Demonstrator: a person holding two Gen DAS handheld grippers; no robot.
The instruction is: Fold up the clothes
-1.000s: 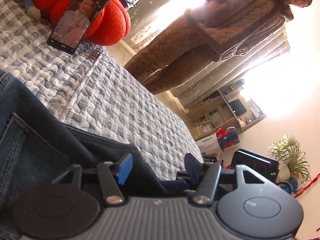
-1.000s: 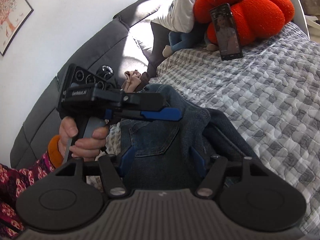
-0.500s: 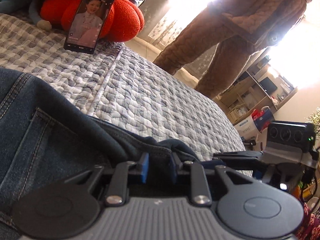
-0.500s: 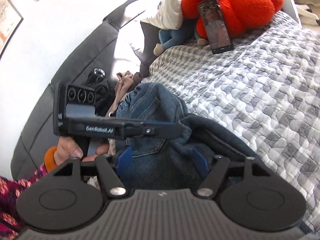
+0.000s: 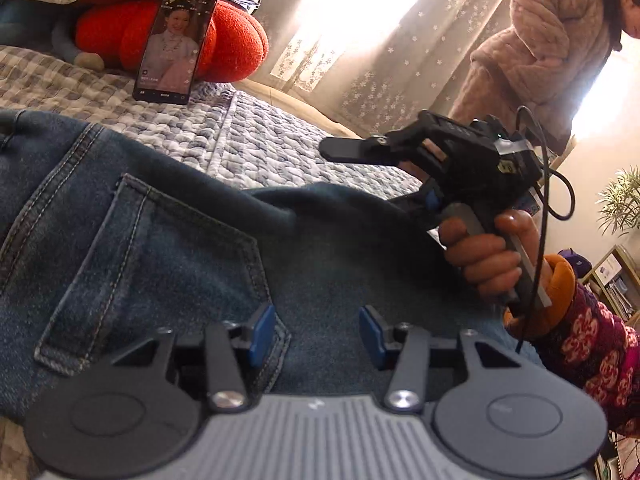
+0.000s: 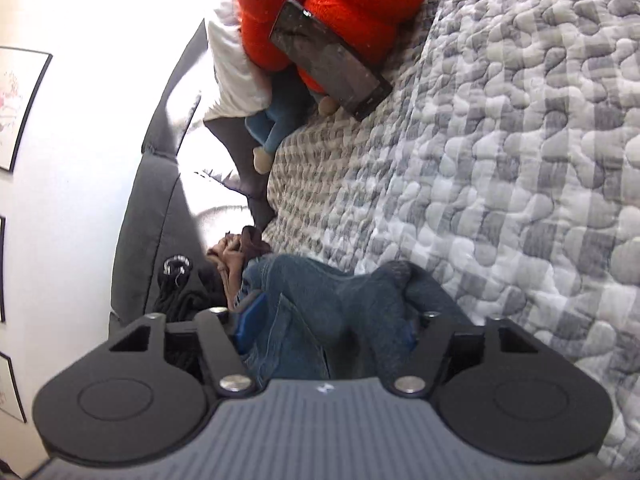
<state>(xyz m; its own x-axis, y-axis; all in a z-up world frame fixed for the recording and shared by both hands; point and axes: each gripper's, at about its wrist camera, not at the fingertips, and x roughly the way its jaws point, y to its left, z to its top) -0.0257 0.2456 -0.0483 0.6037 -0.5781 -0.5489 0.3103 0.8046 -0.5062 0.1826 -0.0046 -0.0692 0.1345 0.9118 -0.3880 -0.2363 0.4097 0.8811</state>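
Dark blue jeans (image 5: 160, 240) lie rumpled on the grey checked quilt (image 5: 248, 140), a back pocket facing up. My left gripper (image 5: 315, 334) hovers low over the denim beside that pocket; its jaws are opening and pinch nothing. A hand with an orange cuff holds my right gripper (image 5: 360, 176) on its side at the jeans' far fold. Its upper finger is in the air and its lower one is at the cloth. In the right wrist view a bunch of jeans (image 6: 320, 292) sits between the closing jaws of the right gripper (image 6: 330, 326); its right pad is hidden by denim.
A phone (image 5: 172, 44) leans on a red cushion (image 5: 236, 40) at the far end of the quilt (image 6: 500, 200). A person in a quilted brown suit (image 5: 540, 40) stands by the bright window. The grey sofa back (image 6: 152, 220) and a brown garment (image 6: 236, 252) lie beyond the jeans.
My left gripper's pads, nearly shut on a denim fold half a second ago, now stand apart. The right gripper has rolled onto its side, come nearer the jeans, and its jaws have narrowed.
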